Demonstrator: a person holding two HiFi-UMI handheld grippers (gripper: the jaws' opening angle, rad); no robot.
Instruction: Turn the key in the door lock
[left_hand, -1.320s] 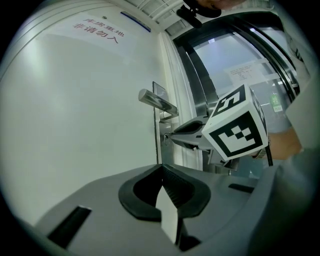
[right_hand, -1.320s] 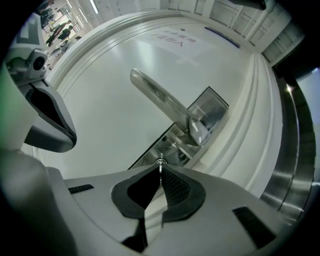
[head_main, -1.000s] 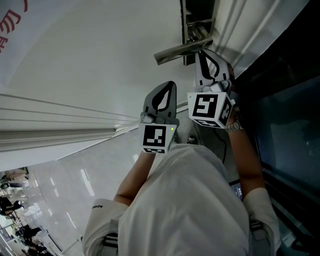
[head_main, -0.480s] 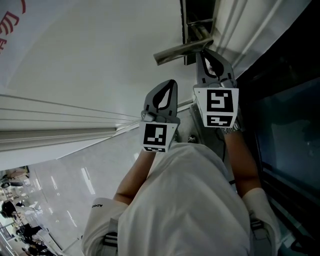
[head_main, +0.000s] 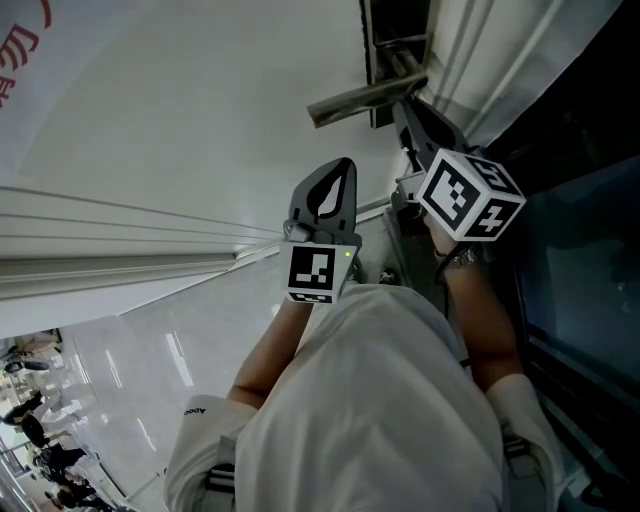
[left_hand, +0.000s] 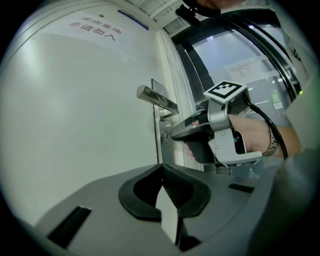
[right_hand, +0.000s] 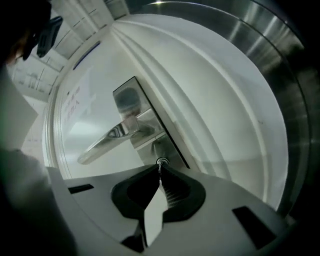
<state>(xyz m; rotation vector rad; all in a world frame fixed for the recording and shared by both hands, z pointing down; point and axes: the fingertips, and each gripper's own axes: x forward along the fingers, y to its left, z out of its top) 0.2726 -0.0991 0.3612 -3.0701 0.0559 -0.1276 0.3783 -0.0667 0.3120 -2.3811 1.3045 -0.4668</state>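
Observation:
The lock cylinder sits in a steel plate under the lever handle of a white door. My right gripper is shut on the key, of which only a thin sliver shows, its tip in the cylinder. In the left gripper view, the right gripper points level at the keyhole, below the handle. In the head view it reaches in under the handle, rolled over, cube tilted. My left gripper hangs shut and empty left of it, away from the door.
A dark glass panel in a black frame stands right of the door. The door's moulded edge runs beside the lock plate. The person's white shirt fills the lower head view. A glossy floor lies at the lower left.
The right gripper has rolled about its own line at the lock, its marker cube tipping over to the right. The left gripper has not moved.

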